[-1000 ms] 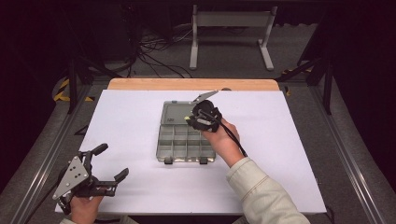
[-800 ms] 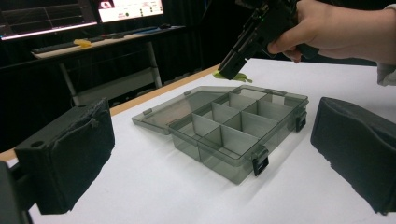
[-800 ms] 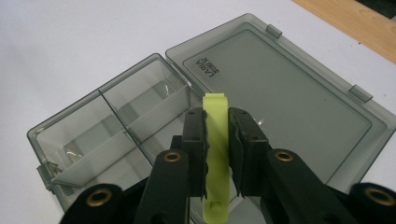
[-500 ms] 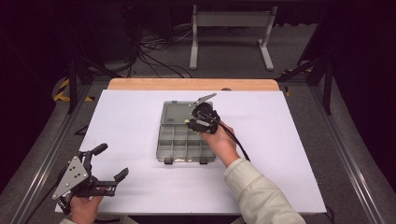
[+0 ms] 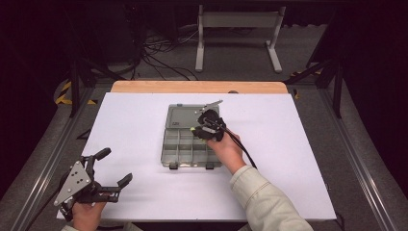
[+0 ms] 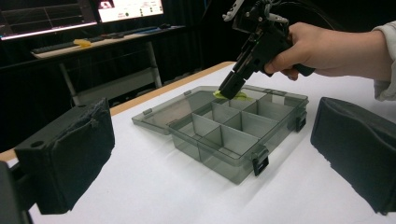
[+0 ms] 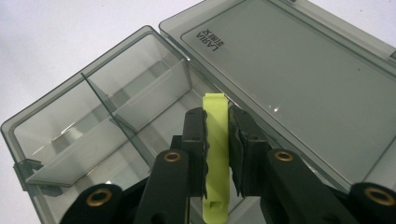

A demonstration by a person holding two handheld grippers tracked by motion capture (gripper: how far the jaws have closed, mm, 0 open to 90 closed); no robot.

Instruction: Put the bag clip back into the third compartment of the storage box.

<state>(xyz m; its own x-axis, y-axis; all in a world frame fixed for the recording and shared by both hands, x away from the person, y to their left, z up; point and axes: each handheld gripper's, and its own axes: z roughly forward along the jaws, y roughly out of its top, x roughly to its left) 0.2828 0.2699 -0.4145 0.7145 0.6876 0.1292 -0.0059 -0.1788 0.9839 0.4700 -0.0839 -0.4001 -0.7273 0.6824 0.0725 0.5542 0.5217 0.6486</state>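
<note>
A clear grey compartment box [image 5: 185, 150] lies open mid-table, its lid [image 5: 184, 117] flat on the far side. My right gripper [image 5: 198, 130] hangs over the back row of compartments by the hinge, shut on a thin yellow-green strip [image 7: 215, 100]. The strip stands between the jaws and points down at the box [image 7: 60, 126], beside the lid [image 7: 289, 70]. In the left gripper view the right gripper [image 6: 231, 88] tips the strip [image 6: 235, 96] into a far compartment of the box [image 6: 224, 140]. My left gripper [image 5: 116, 165] rests open near the front left corner, holding nothing.
The white table top [image 5: 298, 144] has free room on both sides of the box. A wooden strip [image 5: 197, 86] borders the far edge. Metal rails [image 5: 356, 159] run along both sides, and a stand [image 5: 235, 19] with cables sits on the floor beyond.
My right gripper has come slightly nearer and lower over the box's back compartments with the strip in it. The left gripper has stayed put.
</note>
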